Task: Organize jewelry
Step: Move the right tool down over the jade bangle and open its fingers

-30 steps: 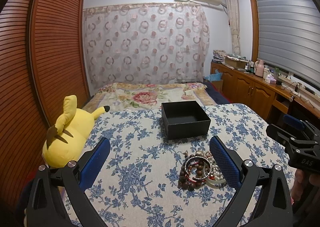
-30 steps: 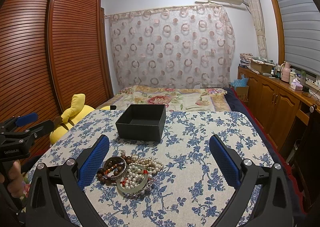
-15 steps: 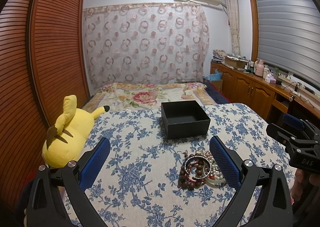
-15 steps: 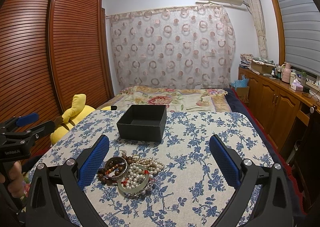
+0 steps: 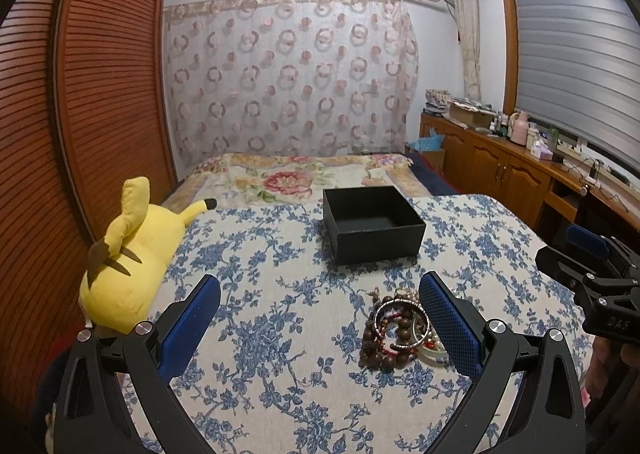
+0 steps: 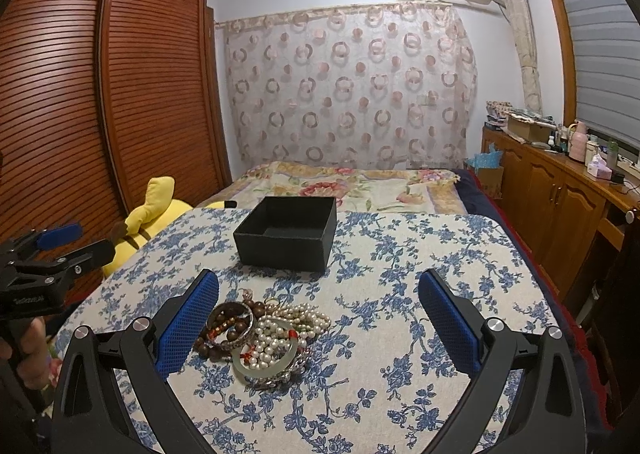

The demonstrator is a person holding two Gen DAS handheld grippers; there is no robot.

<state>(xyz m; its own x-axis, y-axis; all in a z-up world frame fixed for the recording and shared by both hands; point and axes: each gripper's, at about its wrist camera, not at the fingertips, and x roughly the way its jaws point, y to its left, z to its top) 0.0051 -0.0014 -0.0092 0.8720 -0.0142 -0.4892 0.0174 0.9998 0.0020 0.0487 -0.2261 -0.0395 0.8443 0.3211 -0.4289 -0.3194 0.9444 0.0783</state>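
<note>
A heap of jewelry lies on the blue-flowered tablecloth: brown bead bracelets, pearl strands, a pale green bangle, a silver bangle. It also shows in the left wrist view, partly behind my right finger pad. An open, empty black box stands behind the heap, also in the left wrist view. My left gripper is open and empty above the table, left of the heap. My right gripper is open and empty, the heap by its left pad.
A yellow plush toy lies at the table's left edge. A bed with a floral cover lies beyond the table. A wooden wardrobe lines the left; a cluttered wooden sideboard lines the right.
The right gripper has drifted slightly forward and down toward the heap. The left gripper has barely moved. Both stay open.
</note>
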